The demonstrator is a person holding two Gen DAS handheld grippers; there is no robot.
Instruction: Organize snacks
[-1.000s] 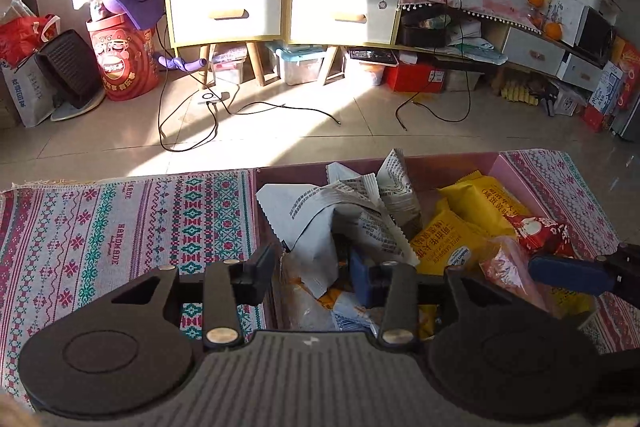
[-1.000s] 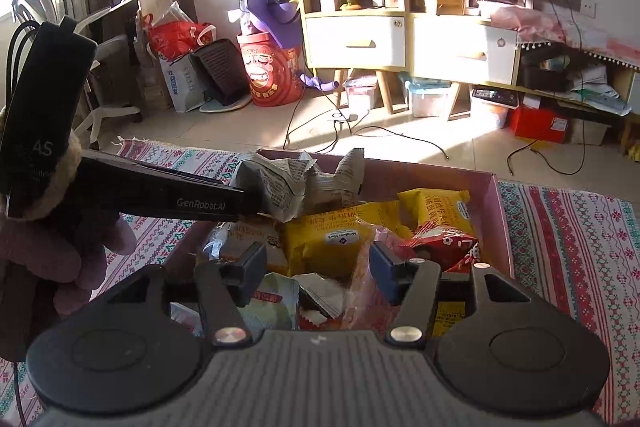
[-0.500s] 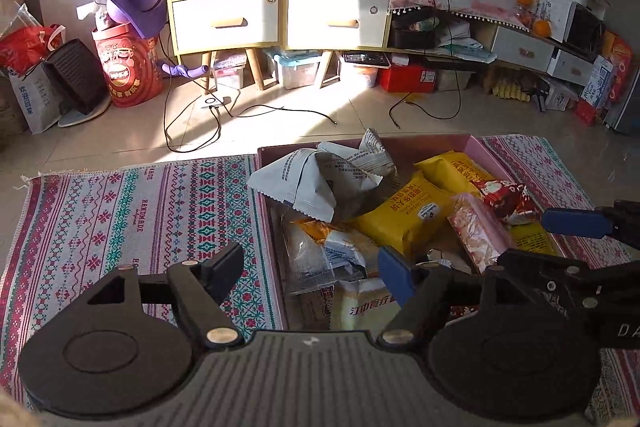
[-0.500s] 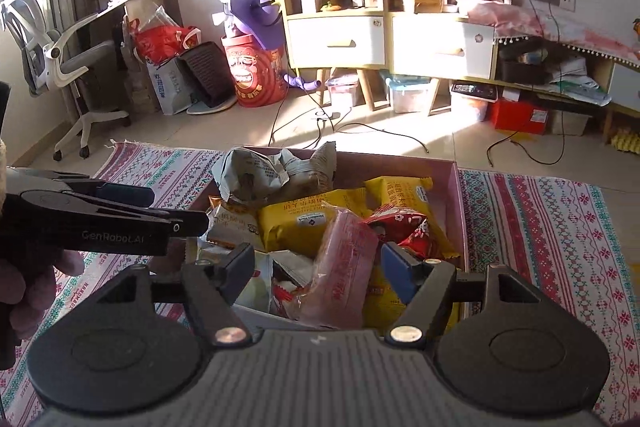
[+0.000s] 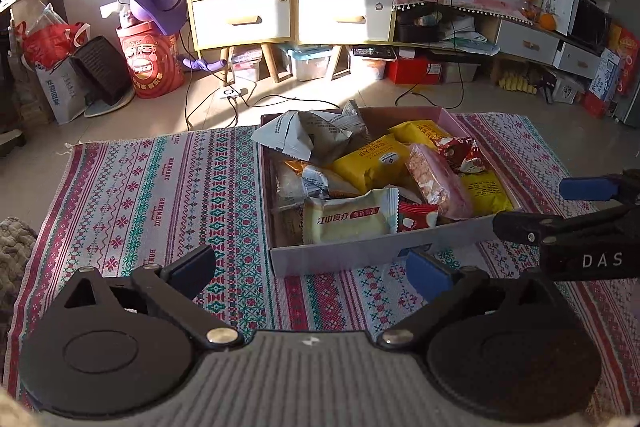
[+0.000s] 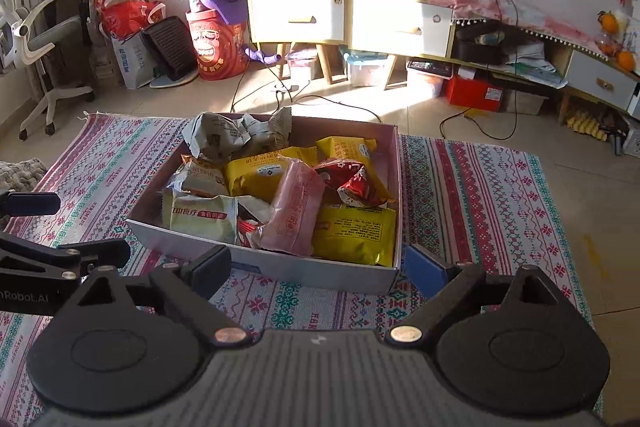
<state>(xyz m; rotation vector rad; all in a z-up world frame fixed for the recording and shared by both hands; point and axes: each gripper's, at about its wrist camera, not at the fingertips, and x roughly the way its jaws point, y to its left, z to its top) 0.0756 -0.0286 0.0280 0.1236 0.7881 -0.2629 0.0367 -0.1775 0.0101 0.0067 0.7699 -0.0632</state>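
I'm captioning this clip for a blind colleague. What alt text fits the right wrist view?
A shallow cardboard box full of snack packets sits on a patterned rug. The open, empty right gripper is in front of it, and the left gripper shows at the left edge.

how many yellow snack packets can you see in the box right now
3: one in the box middle, one at the far right, one at the near right corner. Others may be buried underneath.
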